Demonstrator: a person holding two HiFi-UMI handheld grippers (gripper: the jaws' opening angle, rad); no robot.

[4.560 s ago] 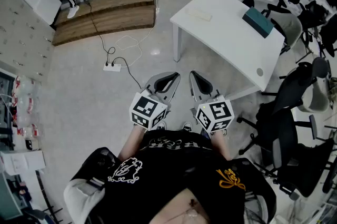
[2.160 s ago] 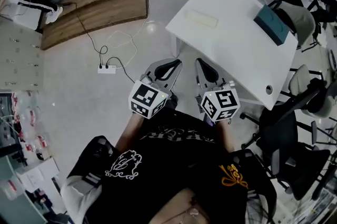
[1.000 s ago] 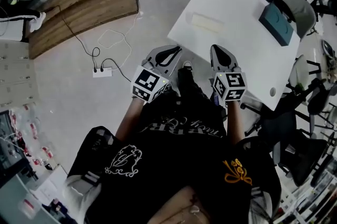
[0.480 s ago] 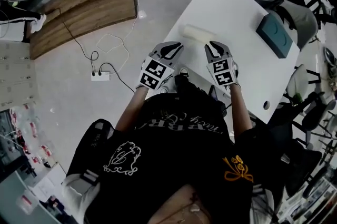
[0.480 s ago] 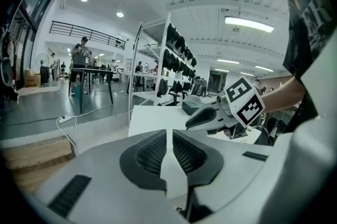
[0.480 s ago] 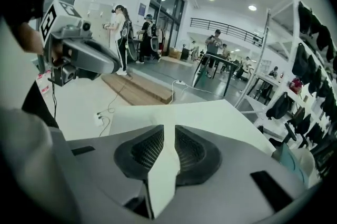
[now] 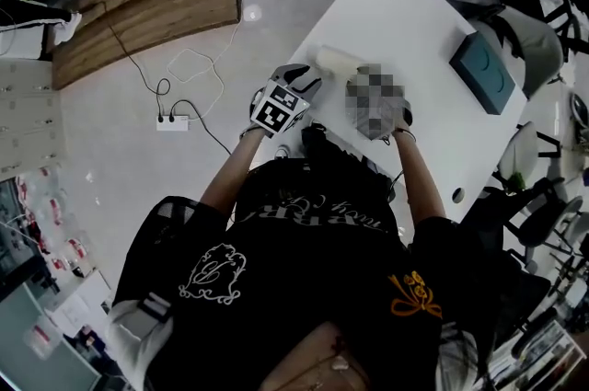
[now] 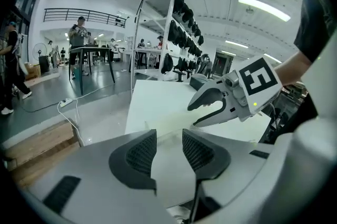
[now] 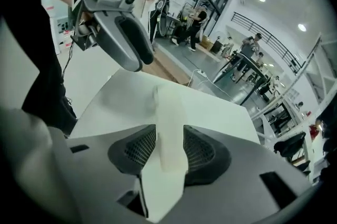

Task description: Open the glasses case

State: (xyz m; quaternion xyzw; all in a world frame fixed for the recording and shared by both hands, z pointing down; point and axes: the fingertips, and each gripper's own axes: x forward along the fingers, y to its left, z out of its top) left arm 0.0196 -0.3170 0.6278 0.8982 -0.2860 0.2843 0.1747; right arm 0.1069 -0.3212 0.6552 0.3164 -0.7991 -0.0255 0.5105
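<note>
Right gripper [image 9: 169,137]: released, jaws wide apart and just been parting, clamped on nothing. Its own view looks along a pale cream, oblong, smooth-shelled glasses case [image 9: 166,112] that runs lengthwise through the gap between the dark ribbed pads. The pads look clear of it on both sides, and the case rests on the table, not lifted. Left gripper [image 8: 168,138]: likewise released, jaws just been parting, with only bare tabletop and the near flank of the case showing past the gap. The case lies just ahead of it and crosswise, the right gripper poised beyond. So the two come at the case from different sides, both near, neither holding. In the head view the case sits on a white rectangular table [image 7: 419,12], close to its left edge and toward the near corner where the person stands; the lid appears down. A flat teal box [image 7: 488,72] rests well apart by the far right edge. Handling, as a judgement: probably a stiff, light clamshell with a slick skin, apt to skate on the smooth top if pushed from one side only. Best hold: pin the lower half across its narrow width with one gripper and work the other at the long-side seam. Seam and hinge side cannot be made out.
</note>
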